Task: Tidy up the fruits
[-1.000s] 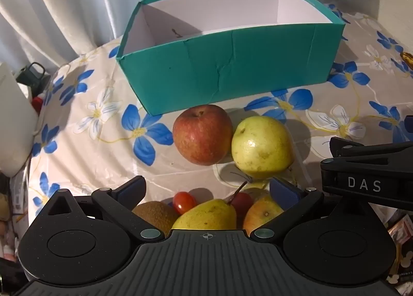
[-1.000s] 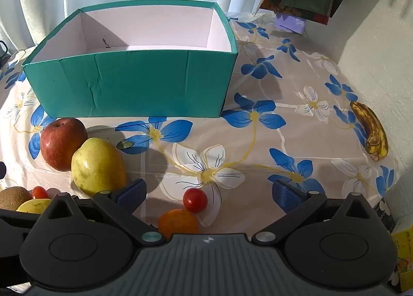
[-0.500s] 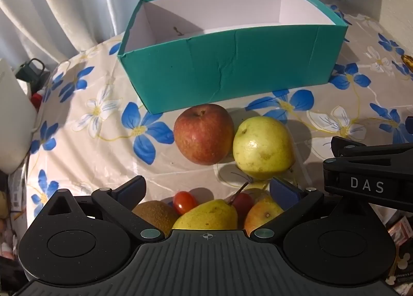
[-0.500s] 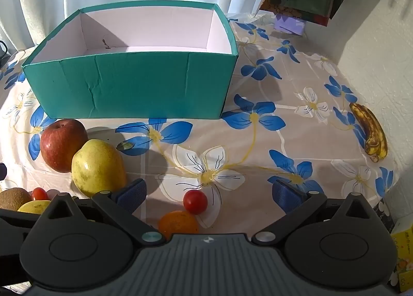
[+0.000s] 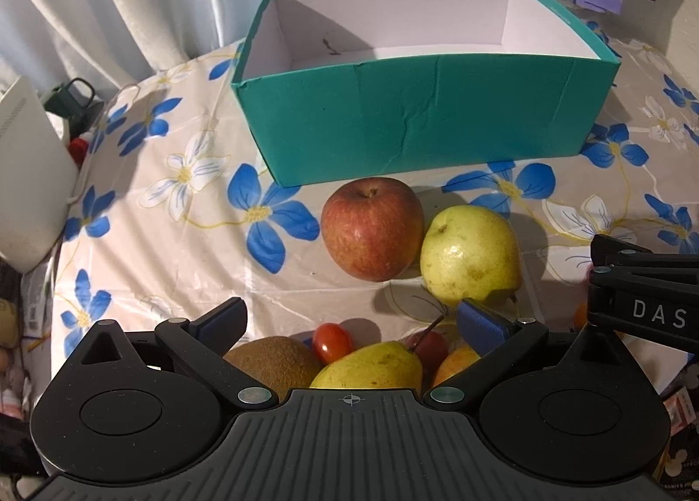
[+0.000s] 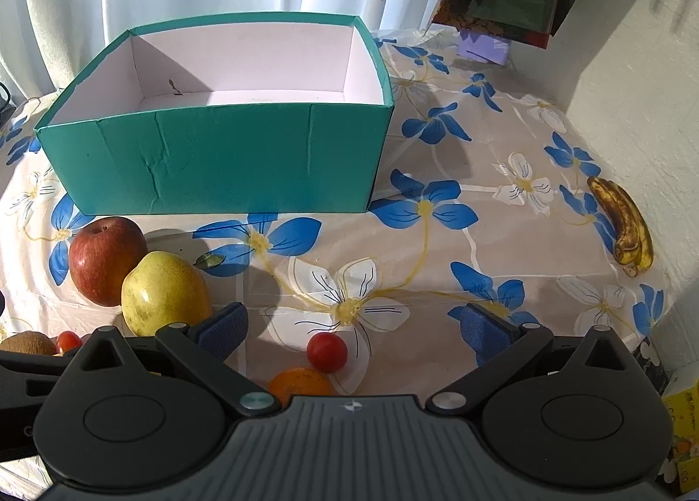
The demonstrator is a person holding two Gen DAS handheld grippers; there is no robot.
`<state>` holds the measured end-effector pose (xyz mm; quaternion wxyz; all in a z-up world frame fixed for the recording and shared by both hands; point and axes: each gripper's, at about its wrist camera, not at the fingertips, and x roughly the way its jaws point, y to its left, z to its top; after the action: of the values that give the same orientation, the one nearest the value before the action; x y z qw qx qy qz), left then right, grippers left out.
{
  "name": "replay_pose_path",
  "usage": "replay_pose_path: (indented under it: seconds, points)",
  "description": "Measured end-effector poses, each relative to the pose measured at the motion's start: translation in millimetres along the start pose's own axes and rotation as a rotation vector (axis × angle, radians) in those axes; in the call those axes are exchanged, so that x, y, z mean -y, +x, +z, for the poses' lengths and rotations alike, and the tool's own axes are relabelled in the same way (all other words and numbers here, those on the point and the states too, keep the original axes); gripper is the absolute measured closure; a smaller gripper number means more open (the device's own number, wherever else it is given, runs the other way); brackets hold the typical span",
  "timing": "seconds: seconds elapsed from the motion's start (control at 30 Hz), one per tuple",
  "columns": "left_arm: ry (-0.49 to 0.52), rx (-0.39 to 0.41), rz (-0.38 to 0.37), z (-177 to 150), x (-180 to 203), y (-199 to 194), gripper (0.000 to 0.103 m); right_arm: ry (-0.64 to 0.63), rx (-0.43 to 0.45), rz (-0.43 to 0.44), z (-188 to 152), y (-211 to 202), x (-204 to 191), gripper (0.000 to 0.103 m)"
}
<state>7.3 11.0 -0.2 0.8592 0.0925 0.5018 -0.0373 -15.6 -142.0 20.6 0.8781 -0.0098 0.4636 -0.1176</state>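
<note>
The left gripper (image 5: 349, 322) has its jaws wide and empty, as before, over the kiwi (image 5: 273, 359), a cherry tomato (image 5: 332, 337) and a yellow pear (image 5: 371, 367) at the surface's near edge; it has risen slightly, so the teal box (image 5: 419, 125) shows more of its empty inside. The red apple (image 5: 371, 228) touches the green pear (image 5: 469, 258) just before the box. The right gripper (image 6: 351, 324), jaws equally wide, hangs unchanged above another tomato (image 6: 327, 351) and an orange (image 6: 299, 383); a banana (image 6: 622, 221) lies by the surface's right edge.
</note>
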Motion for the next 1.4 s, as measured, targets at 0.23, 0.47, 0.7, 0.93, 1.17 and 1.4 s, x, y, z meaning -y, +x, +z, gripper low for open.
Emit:
replay_pose_path:
  seconds: [0.23,0.47,0.7,0.93,1.17,1.4]
  points:
    - [-0.033,-0.003,0.016,1.8,-6.3,-1.4,0.000,0.009,0.001,-0.008,0.6,-1.0,0.6,0.000]
    - [-0.050,-0.005,0.012,2.8,-9.3,-1.5,0.000,-0.005,-0.004,-0.008,-0.1,-1.2,-1.5,0.000]
    - [-0.049,-0.005,0.013,3.2,-8.6,-1.5,0.000,-0.006,-0.005,-0.007,-0.3,-0.3,-1.4,0.000]
    - [-0.046,-0.009,0.013,3.9,-6.8,-0.1,0.000,-0.004,-0.008,-0.005,-0.6,1.0,0.0,0.000]
    - [-0.041,-0.009,0.013,5.1,-6.1,0.9,0.000,-0.004,-0.009,-0.003,-0.4,1.7,1.1,0.000]
    - [-0.033,-0.013,0.011,6.5,-5.3,2.5,0.000,0.000,-0.014,0.004,1.8,3.3,2.1,0.000]
